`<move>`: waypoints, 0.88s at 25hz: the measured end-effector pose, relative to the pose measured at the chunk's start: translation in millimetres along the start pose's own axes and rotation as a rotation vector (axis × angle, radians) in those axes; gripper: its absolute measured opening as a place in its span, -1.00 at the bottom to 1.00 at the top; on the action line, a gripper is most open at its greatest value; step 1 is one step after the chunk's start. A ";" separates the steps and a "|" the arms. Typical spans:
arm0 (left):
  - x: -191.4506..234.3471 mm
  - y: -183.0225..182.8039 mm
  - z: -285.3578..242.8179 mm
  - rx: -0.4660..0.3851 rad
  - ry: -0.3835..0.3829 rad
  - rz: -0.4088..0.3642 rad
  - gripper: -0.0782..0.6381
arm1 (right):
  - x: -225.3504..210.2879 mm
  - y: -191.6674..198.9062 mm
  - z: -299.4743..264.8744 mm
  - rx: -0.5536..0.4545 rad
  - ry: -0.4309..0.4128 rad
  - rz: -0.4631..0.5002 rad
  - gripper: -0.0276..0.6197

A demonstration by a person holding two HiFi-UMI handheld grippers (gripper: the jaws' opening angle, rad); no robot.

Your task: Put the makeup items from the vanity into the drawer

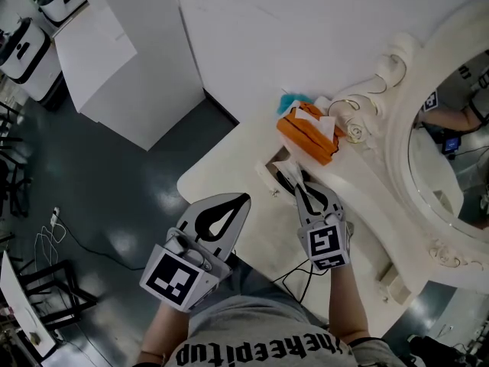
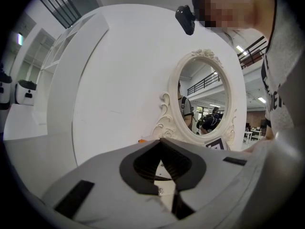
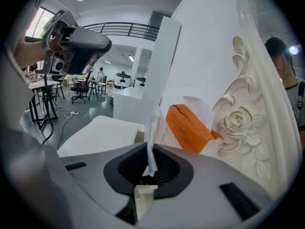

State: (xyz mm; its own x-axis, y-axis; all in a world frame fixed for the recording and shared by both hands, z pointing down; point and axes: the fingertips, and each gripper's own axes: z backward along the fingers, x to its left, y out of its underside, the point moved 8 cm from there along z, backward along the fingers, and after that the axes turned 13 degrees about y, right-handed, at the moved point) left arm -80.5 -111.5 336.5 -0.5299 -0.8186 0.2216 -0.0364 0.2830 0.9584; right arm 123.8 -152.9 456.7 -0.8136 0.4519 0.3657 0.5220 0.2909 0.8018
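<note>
The right claw point(image 3: 151, 149) is pinching a slim stick point(image 3: 151, 132), which stands upright between the pads with its lower end seated deep in the grip and most of its length above them. The stick is pale, smooth and narrow, apparently plastic, with a faintly translucent upper part. We cannot tell what kind of makeup it is. We judge it very light, stiff and slippery, so it is likely to pivot or slide if the pads ease. A hold nearer its middle would steady it better than this low one. In the head view the right claw point(image 1: 299, 189) sits over the front edge of the bench point(image 1: 229, 167), just at the drawer point(image 1: 271, 176), as we take the shallow opening there to be. What the opening holds is too small to make out. The left claw point(image 1: 243, 199) is held off the bench edge over the floor, its tips pressed together on nothing, as the left gripper view confirms. The bench is white and smooth with a rounded corner. An orange tissue box point(image 1: 307, 132), matte and rectangular, stands near the stick with a soft white tissue point(image 1: 327, 125) protruding from it. Behind the box rises the mirror frame point(image 1: 397, 128), which is cream, glossy, oval and carved with scrolls and a rose point(image 3: 237, 123).
</note>
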 end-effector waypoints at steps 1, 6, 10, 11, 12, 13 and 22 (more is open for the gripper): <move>0.2 0.3 0.1 0.000 -0.002 0.002 -0.72 | 0.5 1.0 -1.2 0.005 -0.002 0.010 -0.78; 2.4 1.0 0.8 0.000 -0.010 0.007 -0.72 | 2.1 1.7 -8.1 0.024 -0.008 0.070 -0.78; 4.2 2.4 0.4 0.000 -0.014 0.010 -0.72 | 3.3 4.0 -13.8 0.048 -0.002 0.118 -0.78; 4.5 2.7 0.4 0.002 -0.015 0.012 -0.72 | 4.2 4.8 -15.2 0.056 0.001 0.133 -0.78; 4.8 3.0 0.3 0.002 -0.016 0.013 -0.72 | 5.3 5.7 -16.5 0.063 0.006 0.150 -0.78; 5.2 3.1 0.4 0.001 -0.017 0.012 -0.72 | 6.3 6.6 -17.8 0.072 0.012 0.167 -0.78; 9.7 3.8 2.3 0.001 -0.029 0.019 -0.72 | 5.1 14.9 -32.2 0.156 0.084 0.225 -0.78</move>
State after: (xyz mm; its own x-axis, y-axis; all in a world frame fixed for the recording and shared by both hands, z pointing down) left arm -87.7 -117.2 342.0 -0.5548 -0.7983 0.2345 -0.0270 0.2989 0.9539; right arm 119.1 -173.4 485.7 -0.6881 0.4500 0.5692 0.7194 0.3206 0.6162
